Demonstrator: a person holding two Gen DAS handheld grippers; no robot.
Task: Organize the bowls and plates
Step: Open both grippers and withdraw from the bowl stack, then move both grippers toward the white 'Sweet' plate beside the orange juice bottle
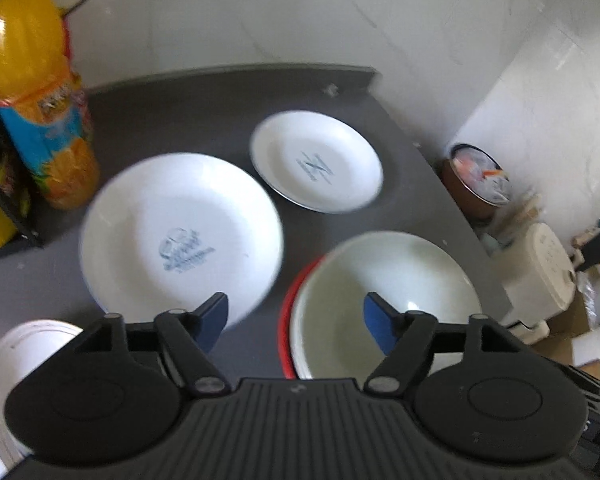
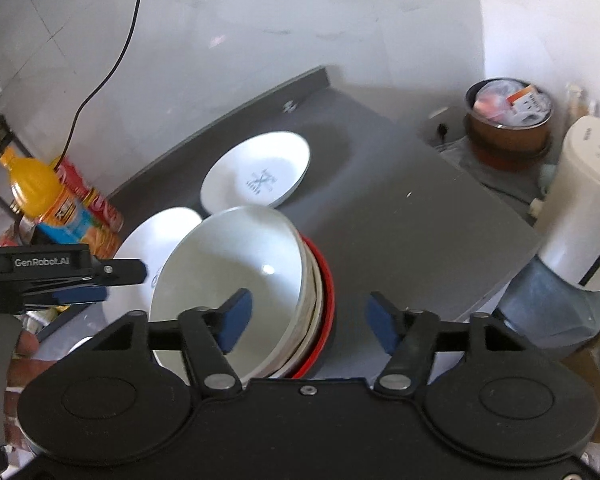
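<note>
Grey desk [image 1: 180, 120] against a white wall carries a large plate [image 1: 180, 236], a small plate [image 1: 316, 160] beyond it, and stacked bowls [image 1: 384, 300] on a red one. Both the left claw [image 1: 296, 320] and right claw [image 2: 308, 320] hover spread wide, holding nothing, above the bowls

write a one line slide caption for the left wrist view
Open left gripper hovers over a grey counter with two white plates and stacked bowls.

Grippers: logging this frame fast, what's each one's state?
Left gripper: open, holding nothing.
Right gripper: open, holding nothing, at the rim of the stacked bowls.
</note>
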